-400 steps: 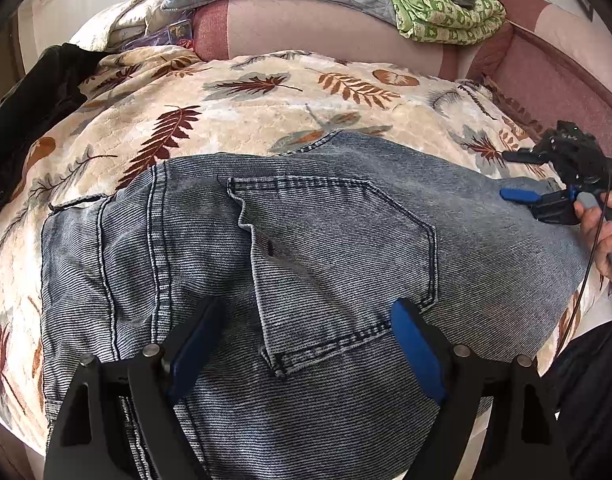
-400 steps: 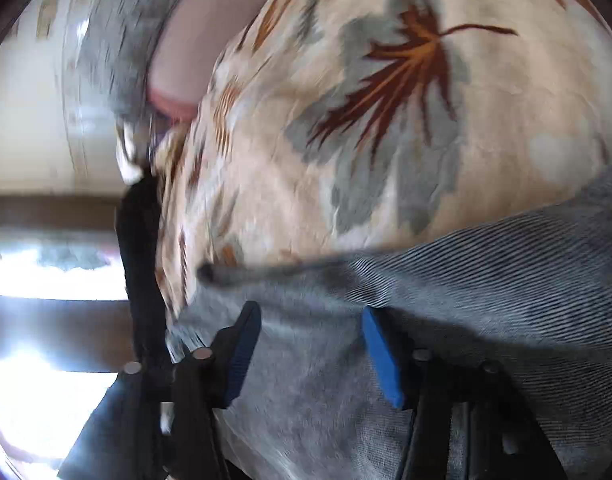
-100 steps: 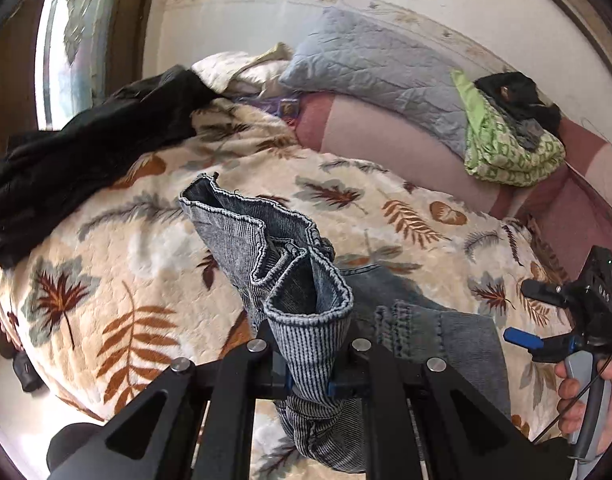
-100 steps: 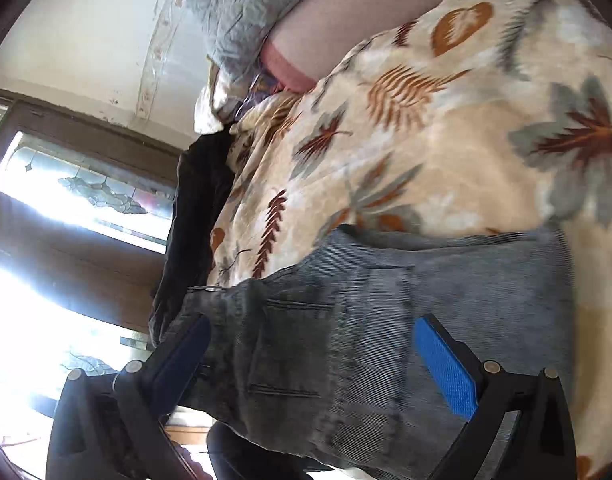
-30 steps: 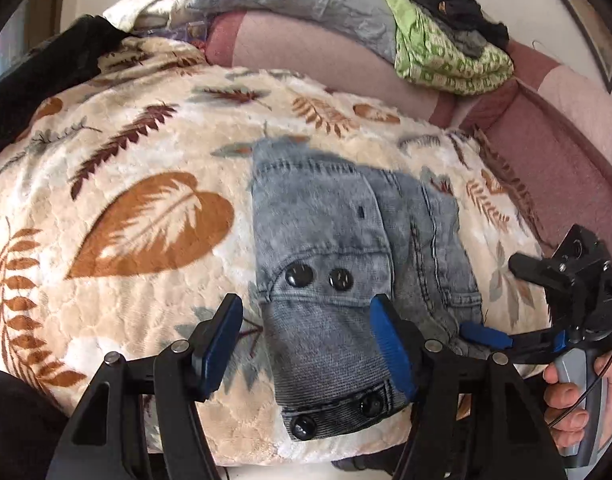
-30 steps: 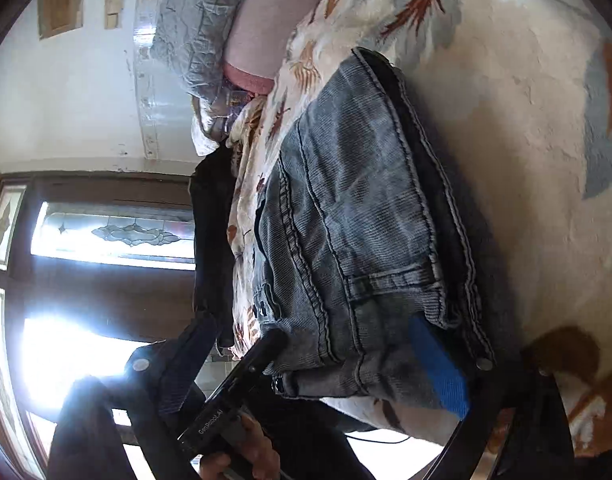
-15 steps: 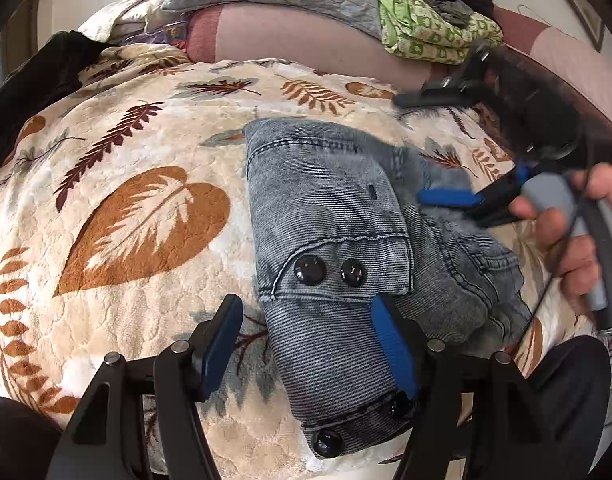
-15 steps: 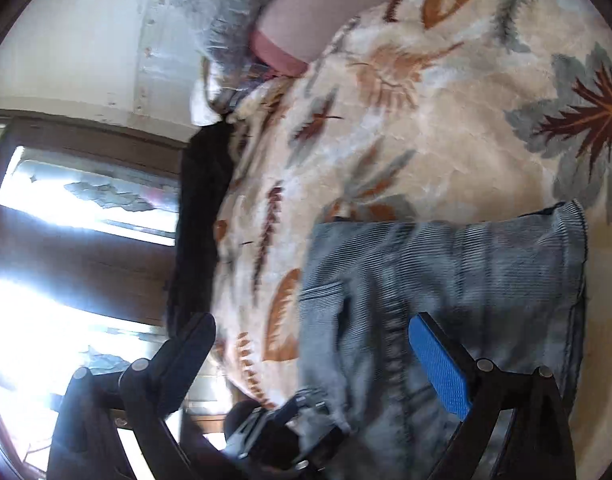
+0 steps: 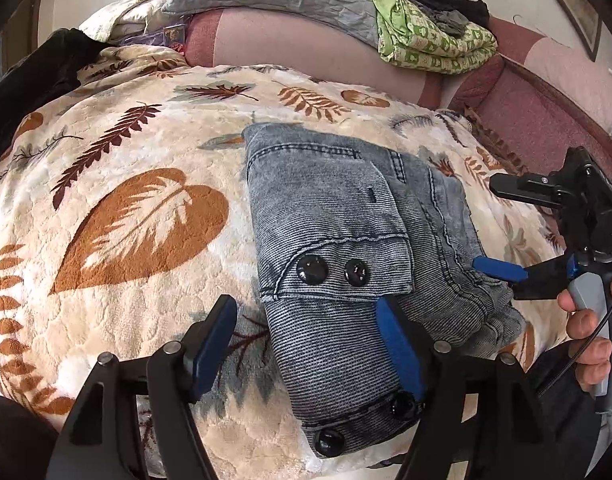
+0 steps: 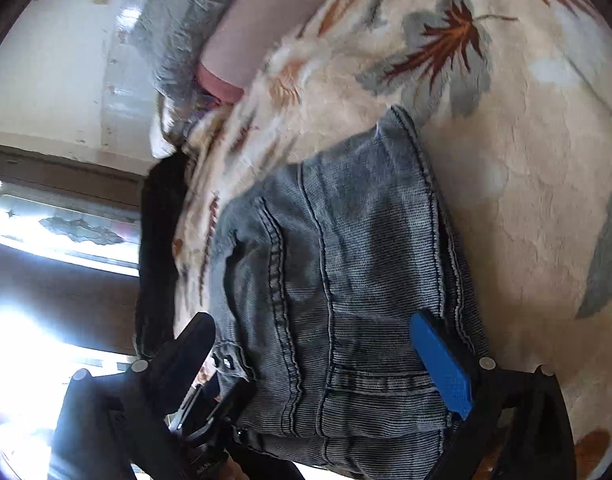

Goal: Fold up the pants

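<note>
Folded grey-blue denim pants (image 9: 346, 248) lie lengthwise ahead between my left gripper (image 9: 306, 344), fingers opening wide, empty; right gripper (image 10: 326, 360) also spread, nothing pinched.

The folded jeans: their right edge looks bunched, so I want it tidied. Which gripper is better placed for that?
Probably the right gripper: it sits open at the lumpy right edge of the jeans. The left gripper, its jaws opening, straddles their near-left corner on the blanket, pressing nothing.
</note>
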Action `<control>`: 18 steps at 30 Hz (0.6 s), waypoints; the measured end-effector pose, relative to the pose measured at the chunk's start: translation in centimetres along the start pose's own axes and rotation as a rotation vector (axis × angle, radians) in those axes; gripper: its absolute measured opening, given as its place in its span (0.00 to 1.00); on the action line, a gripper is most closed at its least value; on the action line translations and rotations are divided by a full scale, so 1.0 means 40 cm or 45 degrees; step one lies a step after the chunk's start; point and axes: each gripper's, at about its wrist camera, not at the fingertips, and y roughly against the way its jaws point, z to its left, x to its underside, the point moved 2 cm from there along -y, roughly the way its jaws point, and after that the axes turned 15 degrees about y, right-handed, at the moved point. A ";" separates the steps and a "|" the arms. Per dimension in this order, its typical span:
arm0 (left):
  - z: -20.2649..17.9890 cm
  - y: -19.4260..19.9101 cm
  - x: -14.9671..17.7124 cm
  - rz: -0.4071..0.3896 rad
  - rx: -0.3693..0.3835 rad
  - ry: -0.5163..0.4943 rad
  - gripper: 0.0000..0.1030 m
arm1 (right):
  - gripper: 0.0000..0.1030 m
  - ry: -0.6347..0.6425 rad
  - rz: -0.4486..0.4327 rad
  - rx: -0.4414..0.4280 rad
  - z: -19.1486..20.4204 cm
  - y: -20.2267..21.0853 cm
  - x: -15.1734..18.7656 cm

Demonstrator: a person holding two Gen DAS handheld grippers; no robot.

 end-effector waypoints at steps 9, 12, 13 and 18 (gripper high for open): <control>0.181 0.062 -0.038 -0.076 -0.036 0.331 0.71 | 0.97 0.152 -0.029 0.011 0.002 0.031 0.086; 0.228 0.046 -0.038 -0.058 -0.013 0.431 0.71 | 0.97 0.080 0.002 0.037 0.019 0.050 0.069; 0.231 0.044 -0.039 -0.058 -0.006 0.437 0.71 | 0.97 0.096 0.005 0.050 0.039 0.058 0.059; 0.195 0.046 -0.037 -0.063 0.074 0.378 0.71 | 0.97 0.272 0.023 0.053 0.136 0.053 0.058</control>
